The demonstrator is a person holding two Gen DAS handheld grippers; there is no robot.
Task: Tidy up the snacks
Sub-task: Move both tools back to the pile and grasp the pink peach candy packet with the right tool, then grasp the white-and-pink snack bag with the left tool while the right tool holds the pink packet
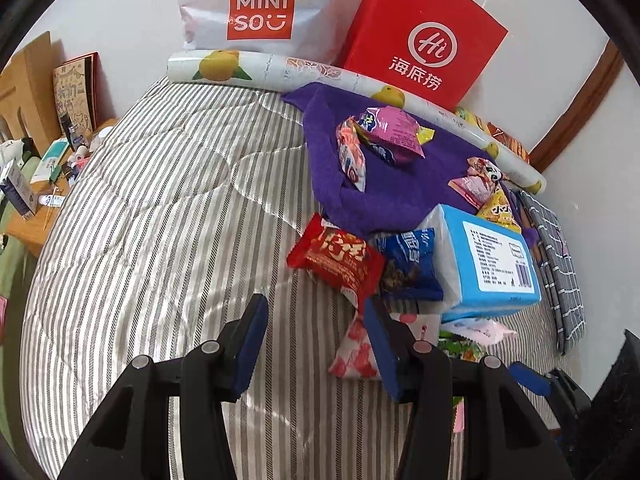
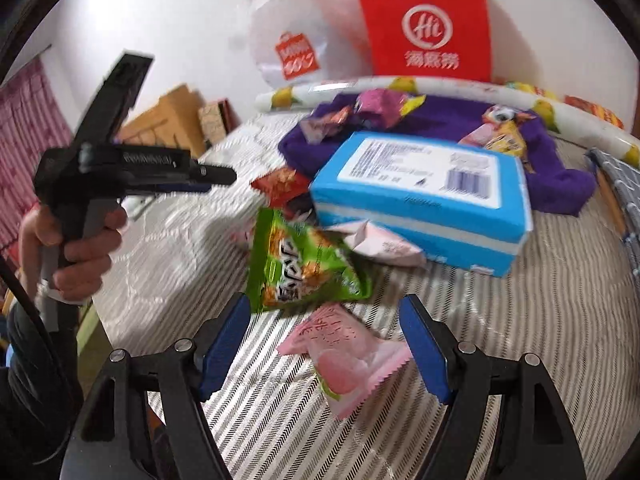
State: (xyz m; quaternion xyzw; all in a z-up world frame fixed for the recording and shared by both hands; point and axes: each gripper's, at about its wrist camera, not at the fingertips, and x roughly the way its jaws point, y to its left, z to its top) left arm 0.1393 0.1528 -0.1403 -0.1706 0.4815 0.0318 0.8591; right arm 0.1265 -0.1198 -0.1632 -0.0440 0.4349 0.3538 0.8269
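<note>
Our left gripper [image 1: 316, 344] stands with its blue pads apart and nothing between them but striped quilt [image 1: 160, 208]; the right-hand pad sits just in front of a pink-and-white snack packet [image 1: 354, 354] at the lower centre of the left wrist view. Our right gripper [image 2: 324, 344] is likewise parted and holds nothing, with a pink snack packet [image 2: 346, 354] lying on the quilt in the gap between its pads, touched by neither as far as we can tell. Just above it, near the middle of the right wrist view, lies a green snack bag [image 2: 304, 264], and beside that a pale pink packet [image 2: 384, 242] against a blue tissue pack [image 2: 420, 196]. In the left wrist view a red snack packet [image 1: 334, 258] and a dark blue snack packet [image 1: 412, 262] lie right of centre, touching each other beside the tissue pack. Further up, a purple towel [image 1: 400, 184] carries more packets, among them a pink one [image 1: 394, 130]. At the top stand a white shopping bag [image 1: 260, 8] and a red paper bag [image 1: 424, 36] behind a rolled lemon-print sheet [image 1: 224, 66]. At the left of the right wrist view a hand [image 2: 80, 240] grips the other tool's handle.
</note>
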